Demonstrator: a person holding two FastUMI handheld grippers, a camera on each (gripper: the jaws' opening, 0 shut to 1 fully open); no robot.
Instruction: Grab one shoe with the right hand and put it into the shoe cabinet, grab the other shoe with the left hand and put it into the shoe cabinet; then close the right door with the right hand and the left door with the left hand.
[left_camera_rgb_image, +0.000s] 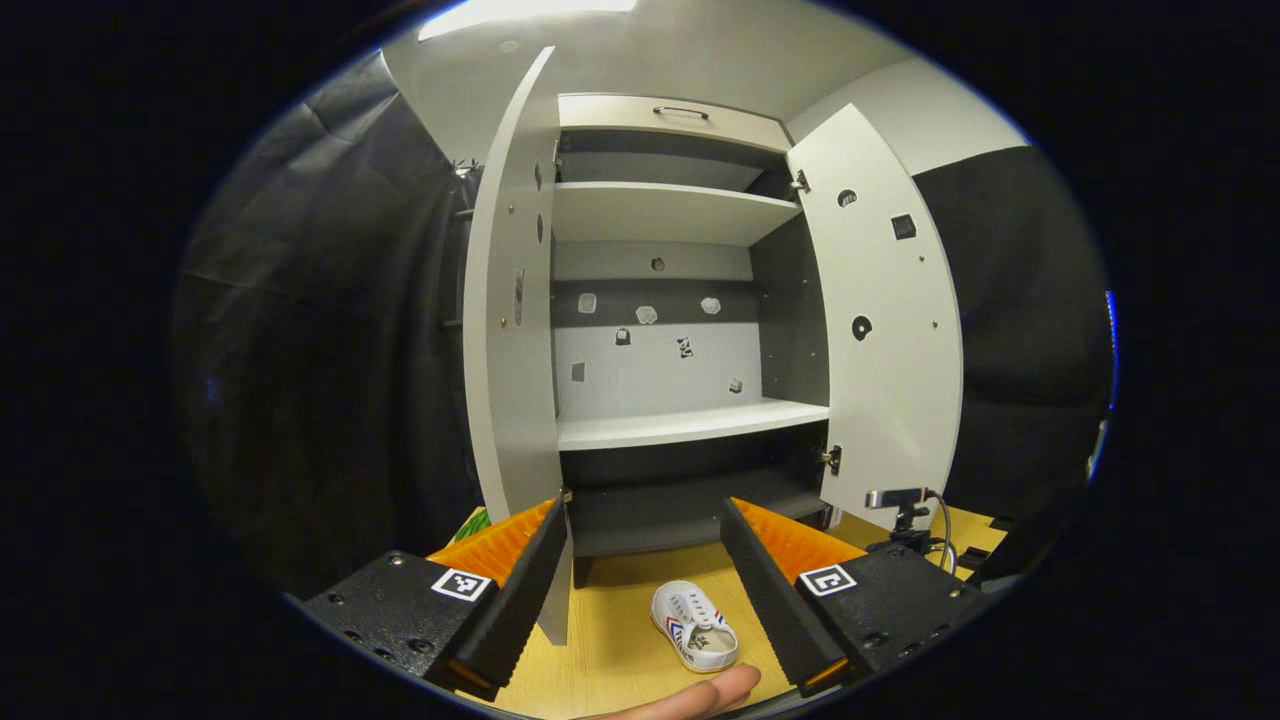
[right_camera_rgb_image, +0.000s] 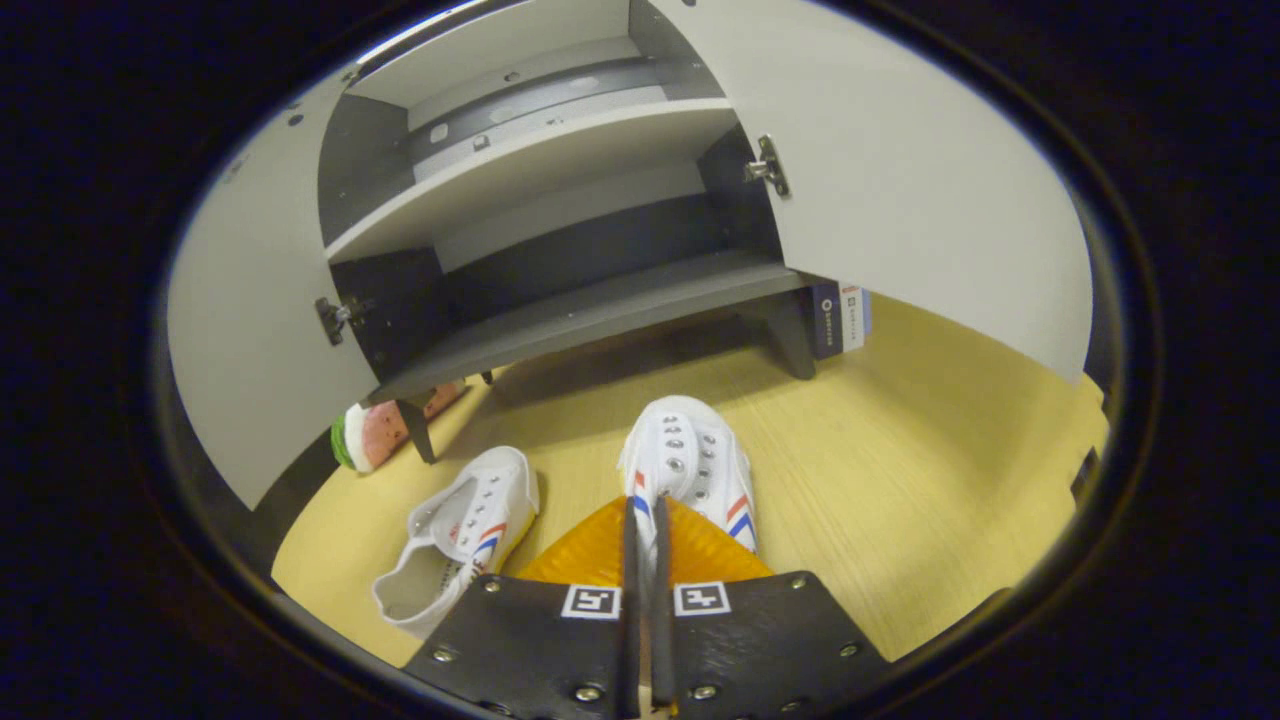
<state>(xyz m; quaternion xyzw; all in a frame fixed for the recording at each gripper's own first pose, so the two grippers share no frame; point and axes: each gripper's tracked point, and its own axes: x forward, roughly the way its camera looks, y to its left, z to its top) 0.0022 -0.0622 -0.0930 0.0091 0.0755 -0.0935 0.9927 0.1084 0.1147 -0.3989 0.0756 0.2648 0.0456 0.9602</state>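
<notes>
right tongs (right_camera_rgb_image: 645, 520) pinch one shoe (right_camera_rgb_image: 690, 460); left tongs (left_camera_rgb_image: 645, 590) gape before cabinet (left_camera_rgb_image: 660, 300).

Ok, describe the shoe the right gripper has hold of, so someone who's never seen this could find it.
Start at the open shoe cabinet on the yellow table. Two white shoes lie before it; it is the upright shoe, toe toward the cabinet, pinched at the heel by the right gripper. The other shoe lies tipped over.
</notes>
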